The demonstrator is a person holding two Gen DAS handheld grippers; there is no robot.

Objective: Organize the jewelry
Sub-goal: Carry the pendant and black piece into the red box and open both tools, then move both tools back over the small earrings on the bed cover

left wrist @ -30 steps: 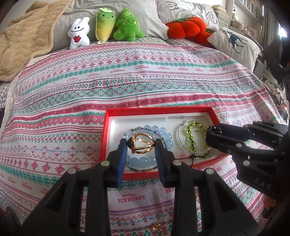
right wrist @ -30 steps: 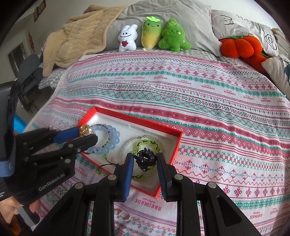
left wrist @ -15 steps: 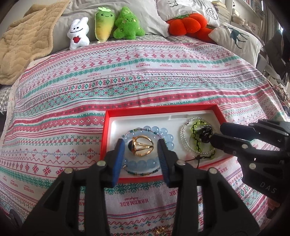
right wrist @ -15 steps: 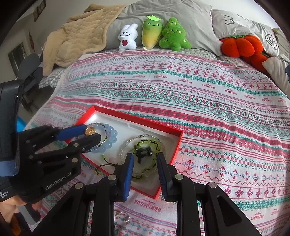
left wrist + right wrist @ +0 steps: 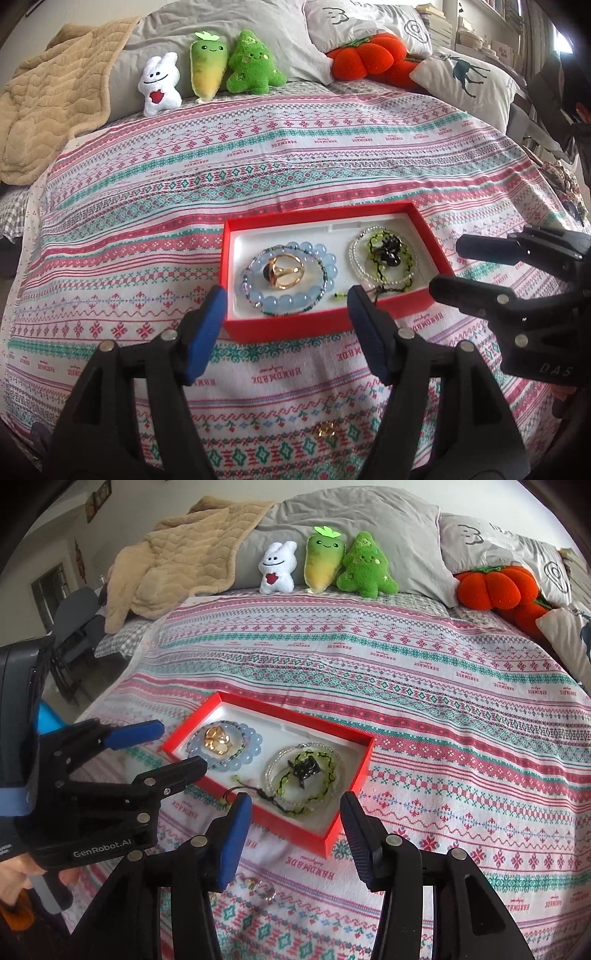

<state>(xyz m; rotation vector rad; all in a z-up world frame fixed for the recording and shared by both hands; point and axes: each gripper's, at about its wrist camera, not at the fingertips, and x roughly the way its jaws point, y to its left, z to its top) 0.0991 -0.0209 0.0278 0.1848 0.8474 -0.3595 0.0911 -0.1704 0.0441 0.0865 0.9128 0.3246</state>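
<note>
Both grippers opening, empty, before the red tray (image 5: 332, 326).
Left gripper (image 5: 286, 325) and right gripper (image 5: 295, 834) hide the bedspread (image 5: 258, 155) at the lower frame.

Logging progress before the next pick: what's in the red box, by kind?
In the red cardboard box:
Beaded bracelets: 3 (pale blue, clear, thin teal strand)
Green-and-black braided cord bracelet: 1
Gold ring: 1
Small black ornament: 1
Total: 6

The bed (image 5: 332, 162), under a striped patterned cover, carries a red jewelry box (image 5: 325, 325), loose rings (image 5: 260, 886) and plush toys (image 5: 243, 62).
</note>
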